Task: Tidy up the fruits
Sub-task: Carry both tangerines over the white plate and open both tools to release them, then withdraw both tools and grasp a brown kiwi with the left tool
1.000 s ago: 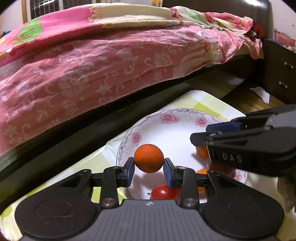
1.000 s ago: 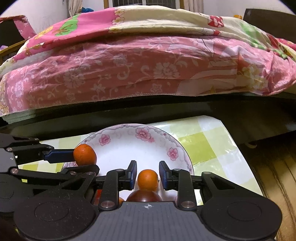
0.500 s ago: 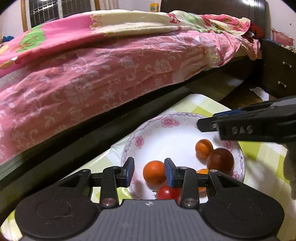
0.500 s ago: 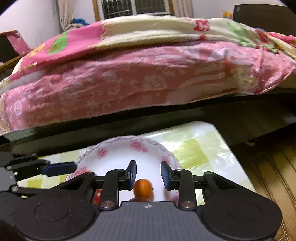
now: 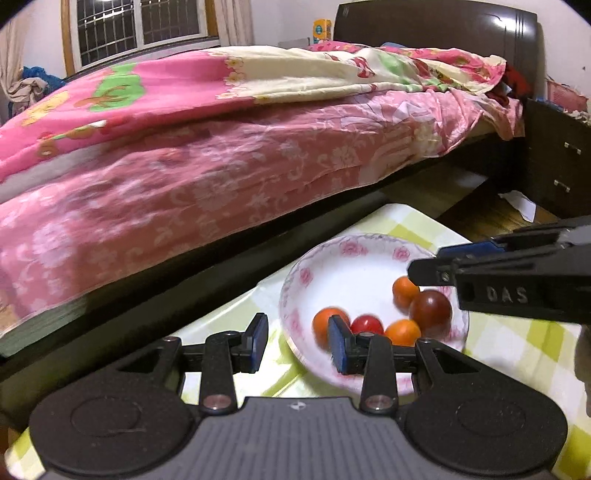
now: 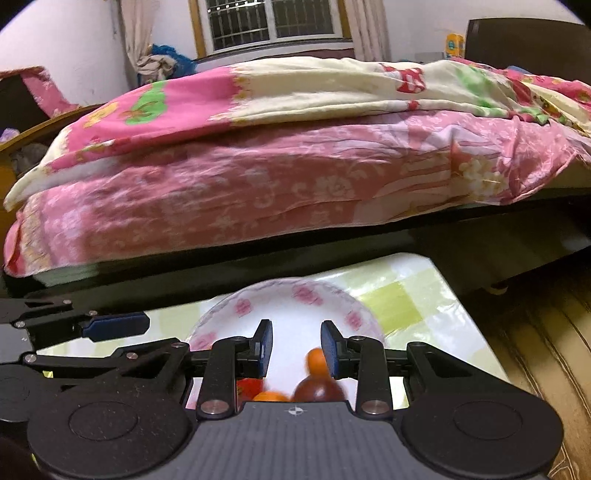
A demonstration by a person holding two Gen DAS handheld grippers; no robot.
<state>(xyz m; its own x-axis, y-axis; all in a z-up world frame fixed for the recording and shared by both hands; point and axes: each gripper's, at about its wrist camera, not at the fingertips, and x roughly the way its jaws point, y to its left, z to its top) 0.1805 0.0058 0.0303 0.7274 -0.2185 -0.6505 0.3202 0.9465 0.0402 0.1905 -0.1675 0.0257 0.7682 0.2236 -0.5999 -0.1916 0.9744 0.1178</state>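
You are in a bedroom, facing a bed [image 5: 221, 155] draped in a pink floral quilt, with a barred window [image 6: 273, 22] behind it and a dark headboard [image 5: 436, 33] to the right. In front of the bed stands a small table under a green-and-white checked cloth [image 6: 402, 295], and on it sits a white plate with pink flowers [image 5: 354, 266].

All the fruit lies on that plate. In the left wrist view you see an orange [image 5: 325, 325] at the near left, a red tomato [image 5: 367, 325] beside it, a second orange [image 5: 402, 332], a dark red round fruit [image 5: 430, 308] and, touching it on the far side, a small orange [image 5: 404, 291].

Your left gripper [image 5: 298, 341] has its jaws parted and empty; it hangs over the plate's near left rim and the cloth. Its right pad [image 5: 338, 345] covers part of the near orange in the picture, but nothing is between the pads.

Your right gripper [image 6: 296, 349] also stands parted and empty, above the plate. The small orange [image 6: 316, 362] shows below the gap, close to the right pad and blurred.
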